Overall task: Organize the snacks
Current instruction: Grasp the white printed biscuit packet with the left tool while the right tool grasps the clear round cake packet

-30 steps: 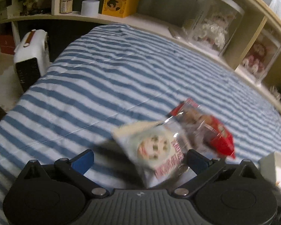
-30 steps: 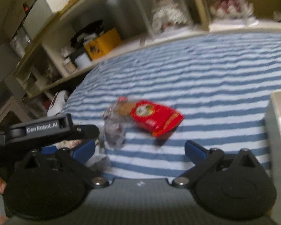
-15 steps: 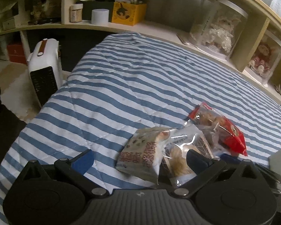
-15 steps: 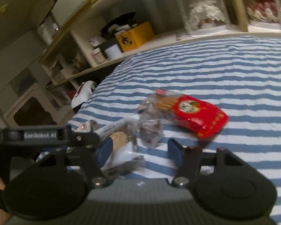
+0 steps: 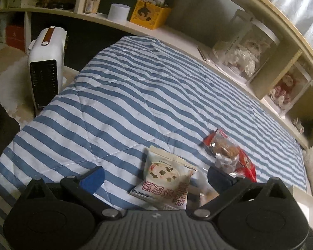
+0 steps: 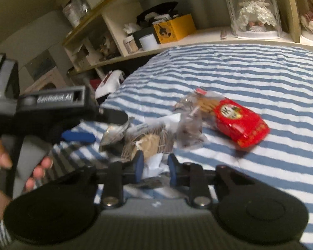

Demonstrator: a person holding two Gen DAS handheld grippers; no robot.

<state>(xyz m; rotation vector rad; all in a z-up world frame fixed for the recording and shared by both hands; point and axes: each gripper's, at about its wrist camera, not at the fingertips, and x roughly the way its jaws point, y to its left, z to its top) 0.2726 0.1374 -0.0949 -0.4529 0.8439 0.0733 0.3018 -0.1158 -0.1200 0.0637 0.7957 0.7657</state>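
Observation:
Several snack packets lie on the blue-striped bed. A white packet with a cookie picture (image 5: 167,179) lies between the fingers of my left gripper (image 5: 154,176), which is open around it. A red cracker packet (image 5: 233,156) lies to its right and also shows in the right wrist view (image 6: 240,123). My right gripper (image 6: 154,166) is nearly closed on the edge of a clear packet with a brown pastry (image 6: 150,145). A small clear crinkled packet (image 6: 189,131) lies between that and the red one. The left gripper's body (image 6: 52,108) is at left in the right wrist view.
The striped quilt (image 5: 135,95) covers the bed. A white heater (image 5: 46,70) stands on the floor at its left edge. Shelves behind hold a yellow box (image 5: 148,14), a white cup (image 5: 119,12) and boxed dolls (image 5: 244,52). A white box edge (image 5: 306,204) is at right.
The right gripper's fingers have closed from wide open onto the pastry packet's edge. The left gripper has drawn back a little, and the white cookie packet now lies face up between its fingers.

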